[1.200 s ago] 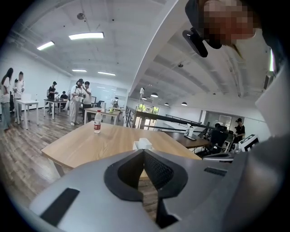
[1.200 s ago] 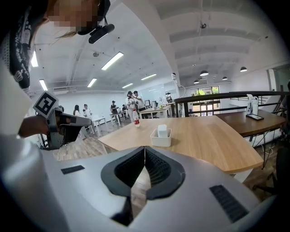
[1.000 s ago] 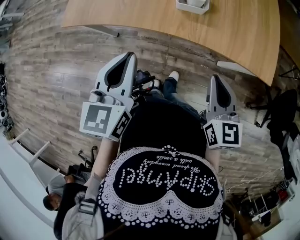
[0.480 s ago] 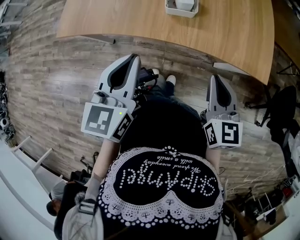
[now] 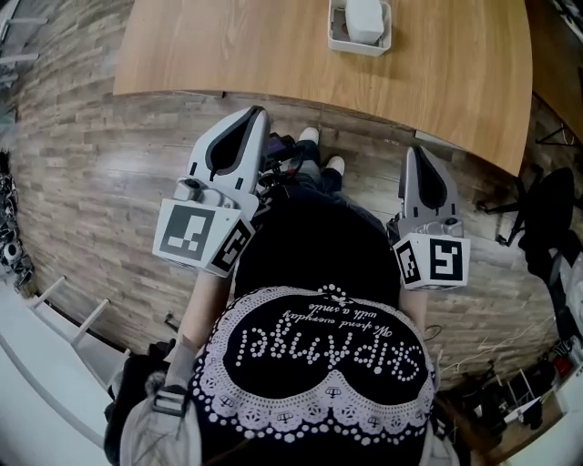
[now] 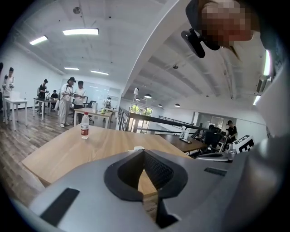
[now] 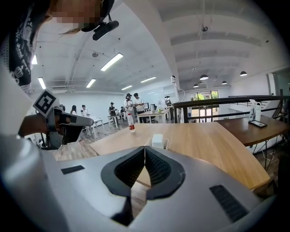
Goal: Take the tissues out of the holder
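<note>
On the wooden table (image 5: 273, 55) stands a white holder (image 5: 359, 40) with a white block of tissues (image 5: 364, 18) in it. Both grippers hang well short of the table, over the floor in front of the person. The left gripper (image 5: 256, 113) is shut and holds nothing. My right gripper (image 5: 415, 151) is likewise shut and empty. In the right gripper view the holder (image 7: 161, 144) and tissues (image 7: 157, 139) lie just beyond the closed jaw tips (image 7: 145, 148). In the left gripper view only a white sliver of the tissues (image 6: 137, 148) peeks over the shut jaws (image 6: 144, 152).
A water bottle (image 6: 84, 125) stands on the table's far side, also the bottle (image 7: 131, 123) in the right gripper view. Other tables and several standing people fill the room behind. The person's shoes (image 5: 321, 150) are near the table edge. A black chair (image 5: 551, 218) stands at the right.
The table and the tissue holder have slid lower and nearer in the head view as the person steps toward them. Both grippers keep their pose and stay shut.
</note>
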Tool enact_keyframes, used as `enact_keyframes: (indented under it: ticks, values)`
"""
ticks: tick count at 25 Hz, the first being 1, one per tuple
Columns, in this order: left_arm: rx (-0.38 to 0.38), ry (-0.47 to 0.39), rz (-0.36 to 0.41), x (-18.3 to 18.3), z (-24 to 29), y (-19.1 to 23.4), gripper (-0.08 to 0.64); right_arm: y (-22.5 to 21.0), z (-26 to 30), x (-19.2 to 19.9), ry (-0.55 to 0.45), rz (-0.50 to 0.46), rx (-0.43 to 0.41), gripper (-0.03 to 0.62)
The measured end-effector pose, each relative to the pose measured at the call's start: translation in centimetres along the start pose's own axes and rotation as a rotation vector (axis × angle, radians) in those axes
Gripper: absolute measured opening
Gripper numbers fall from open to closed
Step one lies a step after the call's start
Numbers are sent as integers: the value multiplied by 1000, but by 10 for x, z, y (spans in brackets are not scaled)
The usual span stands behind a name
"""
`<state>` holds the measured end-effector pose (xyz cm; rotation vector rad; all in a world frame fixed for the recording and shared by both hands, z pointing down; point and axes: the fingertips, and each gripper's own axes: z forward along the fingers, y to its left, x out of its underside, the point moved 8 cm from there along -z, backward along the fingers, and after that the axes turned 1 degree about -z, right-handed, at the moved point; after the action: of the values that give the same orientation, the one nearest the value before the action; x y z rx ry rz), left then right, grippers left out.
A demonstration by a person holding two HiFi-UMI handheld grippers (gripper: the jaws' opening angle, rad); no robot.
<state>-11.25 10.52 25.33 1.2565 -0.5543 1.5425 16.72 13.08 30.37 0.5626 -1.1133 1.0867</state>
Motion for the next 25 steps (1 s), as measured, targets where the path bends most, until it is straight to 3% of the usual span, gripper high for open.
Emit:
enact_keyframes:
  ticks: [6,25]
  values:
    - [3,22,-14,-8,18,29,6,4,19,-10,0,10,28,11]
    - [119,40,-10,-30,66,62,6,2,47,-25,-15,40,163,11]
